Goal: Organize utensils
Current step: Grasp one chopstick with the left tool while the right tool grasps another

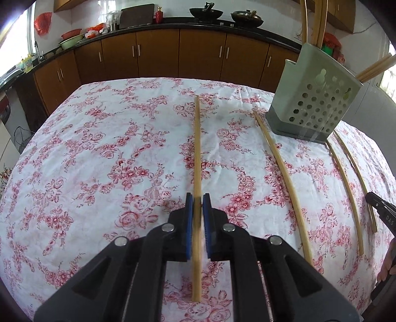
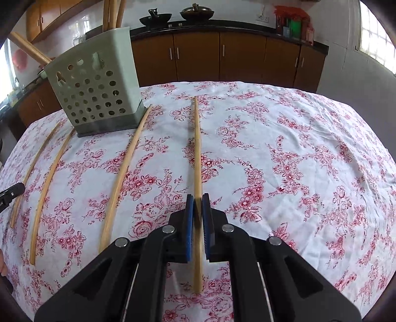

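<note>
On a table draped in a red-and-white floral cloth (image 1: 99,153), two hand-held grippers each pinch a wooden chopstick. The left gripper (image 1: 197,198) has its blue pads (image 1: 189,223) pressed against the leftmost chopstick (image 1: 197,148), which runs from near to far between the fingers. The right gripper (image 2: 197,198) is likewise clamped on the rightmost chopstick (image 2: 197,148). Between the two, three loose chopsticks lie on the cloth: one (image 1: 282,173) just left of the holder's base, two more (image 1: 346,185) to its near right. The pale green perforated chopstick holder (image 1: 316,99) stands at the far side on a grey base, chopsticks (image 1: 319,24) already sticking up from it. Brown kitchen cabinets (image 1: 158,52) line the far wall, woks (image 1: 205,12) on the counter above.
</note>
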`<state>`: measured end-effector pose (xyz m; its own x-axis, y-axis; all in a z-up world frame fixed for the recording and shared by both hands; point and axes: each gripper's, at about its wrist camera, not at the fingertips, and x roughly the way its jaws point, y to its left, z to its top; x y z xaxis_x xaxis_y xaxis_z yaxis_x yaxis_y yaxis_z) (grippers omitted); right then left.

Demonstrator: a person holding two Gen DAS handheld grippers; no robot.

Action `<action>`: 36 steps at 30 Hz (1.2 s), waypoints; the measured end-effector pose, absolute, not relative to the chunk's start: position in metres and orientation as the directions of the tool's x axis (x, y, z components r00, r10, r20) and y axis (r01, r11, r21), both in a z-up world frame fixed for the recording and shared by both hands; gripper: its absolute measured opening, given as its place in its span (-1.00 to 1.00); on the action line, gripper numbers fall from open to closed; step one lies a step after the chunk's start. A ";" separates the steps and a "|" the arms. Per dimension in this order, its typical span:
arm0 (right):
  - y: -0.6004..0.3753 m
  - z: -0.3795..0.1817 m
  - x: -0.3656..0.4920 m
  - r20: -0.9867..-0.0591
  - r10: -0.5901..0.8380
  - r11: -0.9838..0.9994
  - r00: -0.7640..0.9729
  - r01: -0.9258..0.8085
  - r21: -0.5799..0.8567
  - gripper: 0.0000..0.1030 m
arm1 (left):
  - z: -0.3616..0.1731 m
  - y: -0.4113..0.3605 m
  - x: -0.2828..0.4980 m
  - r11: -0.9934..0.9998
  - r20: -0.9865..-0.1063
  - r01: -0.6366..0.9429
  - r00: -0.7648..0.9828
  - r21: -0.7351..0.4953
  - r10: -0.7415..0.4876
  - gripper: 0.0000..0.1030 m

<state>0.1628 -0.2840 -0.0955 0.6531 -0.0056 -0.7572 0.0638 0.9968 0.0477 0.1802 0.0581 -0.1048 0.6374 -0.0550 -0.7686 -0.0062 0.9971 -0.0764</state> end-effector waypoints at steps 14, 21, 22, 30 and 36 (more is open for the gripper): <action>-0.283 -0.095 0.163 -0.757 -0.009 0.997 0.653 0.067 0.046 -0.84 | -0.105 0.066 0.178 0.996 -0.773 -0.011 0.632 -0.086 -0.060 -0.76; -0.283 -0.096 0.163 -0.757 -0.009 0.997 0.654 0.067 0.046 -0.84 | -0.104 0.060 0.177 0.997 -0.774 -0.001 0.631 -0.071 -0.054 -0.68; -0.284 -0.096 0.163 -0.757 -0.009 0.997 0.654 0.067 0.046 -0.84 | -0.104 0.060 0.177 0.998 -0.774 -0.001 0.631 -0.070 -0.054 -0.68; -0.284 -0.096 0.163 -0.757 -0.009 0.997 0.654 0.067 0.046 -0.84 | -0.104 0.059 0.178 0.997 -0.774 -0.002 0.631 -0.077 -0.059 -0.68; -0.284 -0.096 0.163 -0.757 -0.008 0.997 0.654 0.067 0.047 -0.84 | -0.104 0.058 0.178 0.997 -0.774 -0.002 0.630 -0.077 -0.059 -0.68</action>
<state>0.1634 -0.2835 -0.0956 0.6537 -0.0085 -0.7567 0.0671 0.9967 0.0468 0.1784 0.0584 -0.1042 0.6305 -0.0587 -0.7740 -0.0019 0.9970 -0.0771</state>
